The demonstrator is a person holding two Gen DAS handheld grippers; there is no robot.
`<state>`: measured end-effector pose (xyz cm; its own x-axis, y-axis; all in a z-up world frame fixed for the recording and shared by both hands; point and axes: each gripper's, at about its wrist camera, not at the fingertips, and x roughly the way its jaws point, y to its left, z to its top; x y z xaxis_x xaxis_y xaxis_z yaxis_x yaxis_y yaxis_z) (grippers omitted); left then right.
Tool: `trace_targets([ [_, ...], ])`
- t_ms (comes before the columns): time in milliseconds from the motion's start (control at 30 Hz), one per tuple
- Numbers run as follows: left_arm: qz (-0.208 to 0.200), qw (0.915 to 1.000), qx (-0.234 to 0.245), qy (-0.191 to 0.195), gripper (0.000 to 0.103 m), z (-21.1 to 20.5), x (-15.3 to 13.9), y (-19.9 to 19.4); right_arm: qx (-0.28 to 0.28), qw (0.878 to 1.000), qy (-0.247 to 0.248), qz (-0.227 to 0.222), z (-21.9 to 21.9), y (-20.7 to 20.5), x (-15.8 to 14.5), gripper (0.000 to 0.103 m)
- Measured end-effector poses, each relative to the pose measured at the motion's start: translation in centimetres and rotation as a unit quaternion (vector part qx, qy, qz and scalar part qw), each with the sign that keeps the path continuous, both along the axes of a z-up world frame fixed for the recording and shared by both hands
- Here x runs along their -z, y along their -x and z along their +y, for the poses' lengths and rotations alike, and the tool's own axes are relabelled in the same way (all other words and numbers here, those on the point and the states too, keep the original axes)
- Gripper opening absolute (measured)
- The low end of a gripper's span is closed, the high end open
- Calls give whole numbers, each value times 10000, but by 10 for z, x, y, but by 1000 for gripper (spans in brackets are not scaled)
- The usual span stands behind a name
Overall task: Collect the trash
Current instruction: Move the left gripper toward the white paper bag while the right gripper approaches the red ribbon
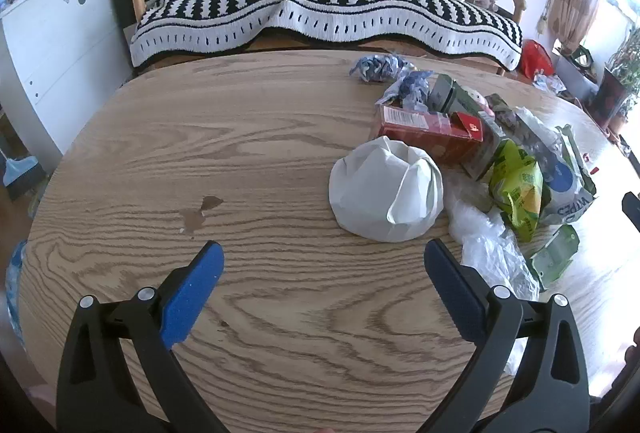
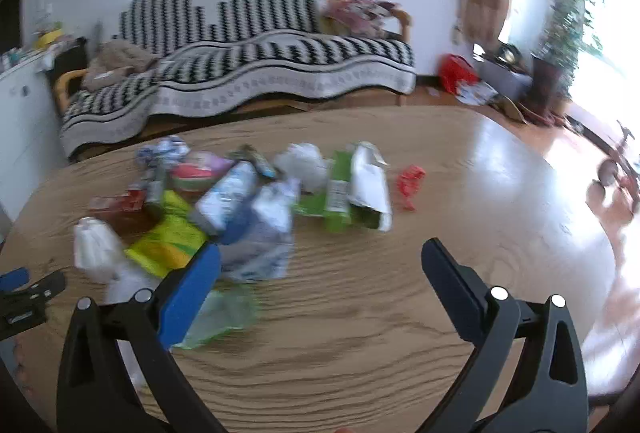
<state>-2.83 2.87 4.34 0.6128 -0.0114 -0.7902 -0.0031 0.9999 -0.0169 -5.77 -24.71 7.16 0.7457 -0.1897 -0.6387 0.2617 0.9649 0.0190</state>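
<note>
Blue foam pads line the fingers of the left claw point(image 1: 322, 253), which stands released and empty at the bottom of its view, both arms spread wide above bare bench. The spread suits a bulky target, and the nearest one is the white paper bundle point(image 1: 386, 189), just right of centre: crumpled, dome-shaped, matte, folded in broad creases, likely light and easily crushed. It lies beyond the fingertips, apart from them.

The right claw point(image 2: 320, 253) is likewise released and grasping nothing, low in its own view. That picture is smeared by motion, so fine detail there is unreliable.

The bench point(image 1: 248, 137) is oval, with wood-grain laminate and a small scuffed patch left of centre.

The trash sits heaped on the bench, centre right to right edge in the left view and left of centre in the right view. Items noted:
- red carton point(image 1: 430, 131), rigid card, lying flat behind the bundle;
- yellow-green packet point(image 1: 518, 185), glossy film, creased;
- wipes pack point(image 1: 568, 189), soft plastic, printed;
- clear plastic film point(image 1: 492, 249), thin and wrinkled, touching the right finger's outer side in the picture;
- blue-white wrappers point(image 1: 378, 67), twisted, at the far end;
- red scrap point(image 2: 410, 185), small, lying apart from the heap on its right.

No bin or bag for collection is visible. Judged stage: collection not yet begun.

A striped sofa point(image 1: 320, 1) fills the upper frame.
</note>
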Motion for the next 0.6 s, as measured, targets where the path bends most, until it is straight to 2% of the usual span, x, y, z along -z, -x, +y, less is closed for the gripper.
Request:
trace_targets([
  [67,9,10000,-10,20,97,-1,0,0,240,9997,37,30,-13,2,1,97],
  [200,18,10000,31,-22,97,-7,-1,0,407,9983,-410,42,-33,4,7,97],
  [267,19,10000,46,-63,97,-8,-2,0,454,9978,-475,5,-39,4,9,97],
  [367,23,9999,48,-97,97,-9,-3,-2,483,9970,-564,237,-42,3,10,97],
  [467,94,9999,-37,-70,97,-7,1,-5,528,9969,-554,175,-45,5,9,97],
  [600,139,9998,-109,-96,97,-7,3,-10,814,9962,-307,77,-58,14,8,97],
])
